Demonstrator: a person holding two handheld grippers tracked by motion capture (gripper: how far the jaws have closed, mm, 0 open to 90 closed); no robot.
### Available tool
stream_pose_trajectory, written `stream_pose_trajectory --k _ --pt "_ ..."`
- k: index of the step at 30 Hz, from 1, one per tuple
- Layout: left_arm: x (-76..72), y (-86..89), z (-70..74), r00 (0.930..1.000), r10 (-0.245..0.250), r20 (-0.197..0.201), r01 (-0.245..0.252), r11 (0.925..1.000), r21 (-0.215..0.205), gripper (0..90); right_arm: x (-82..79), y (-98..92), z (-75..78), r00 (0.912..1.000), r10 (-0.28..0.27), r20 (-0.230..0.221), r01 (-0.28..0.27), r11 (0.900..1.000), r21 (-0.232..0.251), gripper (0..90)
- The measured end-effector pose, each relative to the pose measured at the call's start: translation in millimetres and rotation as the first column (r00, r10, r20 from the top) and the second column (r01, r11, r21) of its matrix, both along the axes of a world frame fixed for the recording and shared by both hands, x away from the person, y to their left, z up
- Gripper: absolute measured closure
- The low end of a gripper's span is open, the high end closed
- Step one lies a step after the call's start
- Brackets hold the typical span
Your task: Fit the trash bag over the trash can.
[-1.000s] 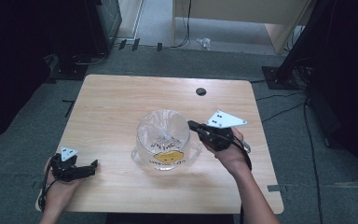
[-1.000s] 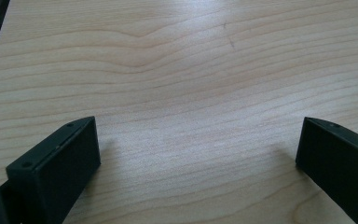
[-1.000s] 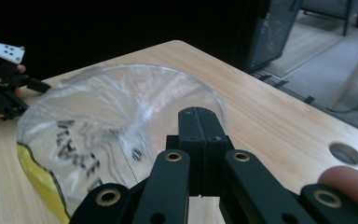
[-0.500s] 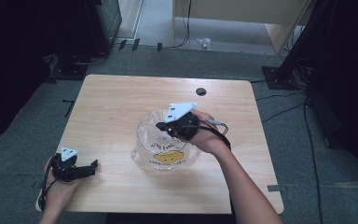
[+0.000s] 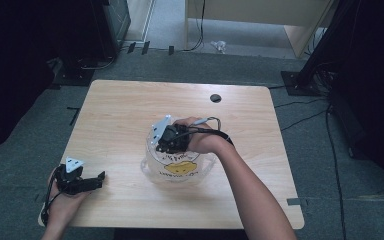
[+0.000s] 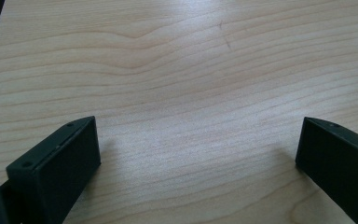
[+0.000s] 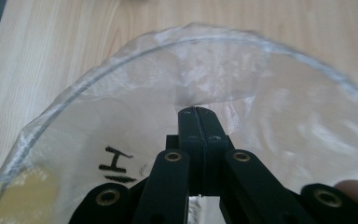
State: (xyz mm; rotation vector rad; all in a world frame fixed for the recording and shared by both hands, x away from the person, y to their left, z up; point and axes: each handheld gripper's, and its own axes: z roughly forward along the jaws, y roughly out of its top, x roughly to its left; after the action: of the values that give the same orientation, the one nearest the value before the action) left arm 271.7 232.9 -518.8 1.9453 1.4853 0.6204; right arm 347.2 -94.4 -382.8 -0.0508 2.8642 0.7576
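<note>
So there's a light wooden table (image 5: 130,115) seen from above, with a small dark round hole (image 5: 215,98) near its far edge. Sitting around the middle, toward the near side, is a clear plastic bag (image 5: 177,167) with a yellow print and some black lettering on its front.

The right gripper (image 5: 166,142) is right over the bag's top, held in the person's right hand (image 5: 202,142), cable looping off behind it. In the right gripper view its jaws are pressed together with film bunched at the tips (image 7: 196,112), so it looks clamped on the bag's film, though the plastic is so see-through I can't be totally sure.

The left gripper (image 5: 96,180) rests near the table's front-left corner, well apart from the bag. In the left gripper view its jaws stand wide apart over bare wood.
</note>
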Motion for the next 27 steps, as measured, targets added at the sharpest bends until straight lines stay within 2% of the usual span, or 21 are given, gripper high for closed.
stream_pose_trajectory --k 4,6,9,13,17,25,27 --pt "0.7 -0.4 0.1 1.0 -0.004 0.0 0.004 1.0 0.004 0.0 3.4 7.5 -6.0 0.9999 0.013 -0.007 -0.014 0.996 -0.089 90.0" --pt "0.7 -0.4 0.1 1.0 -0.005 0.0 0.005 1.0 0.004 0.0 3.9 12.5 -6.7 0.9988 0.044 -0.02 -0.046 0.99 -0.13 90.0" --pt "0.7 -0.4 0.2 1.0 -0.005 -0.001 0.005 1.0 0.004 0.0 -0.3 22.1 -5.0 0.9918 0.123 -0.034 -0.128 0.971 -0.203 90.0" --pt "0.7 -0.4 0.1 1.0 -0.006 0.0 0.006 1.0 0.004 0.0 -3.4 33.7 -8.1 0.9766 0.199 -0.082 -0.213 0.946 -0.244 90.0" --pt "0.7 -0.8 0.0 1.0 -0.006 0.002 0.006 1.0 0.002 0.0 1.8 44.2 -15.9 0.9686 0.223 -0.11 -0.245 0.933 -0.265 90.0" --pt "0.9 -0.9 -0.2 1.0 -0.009 0.003 0.009 1.0 0.001 0.0 15.5 46.8 -43.0 0.9589 0.22 -0.179 -0.258 0.94 -0.225 90.0" --pt "0.8 -1.0 -0.1 1.0 -0.009 0.001 0.009 1.0 0.002 0.0 18.5 45.7 -47.5 0.953 0.239 -0.186 -0.276 0.939 -0.204 90.0"
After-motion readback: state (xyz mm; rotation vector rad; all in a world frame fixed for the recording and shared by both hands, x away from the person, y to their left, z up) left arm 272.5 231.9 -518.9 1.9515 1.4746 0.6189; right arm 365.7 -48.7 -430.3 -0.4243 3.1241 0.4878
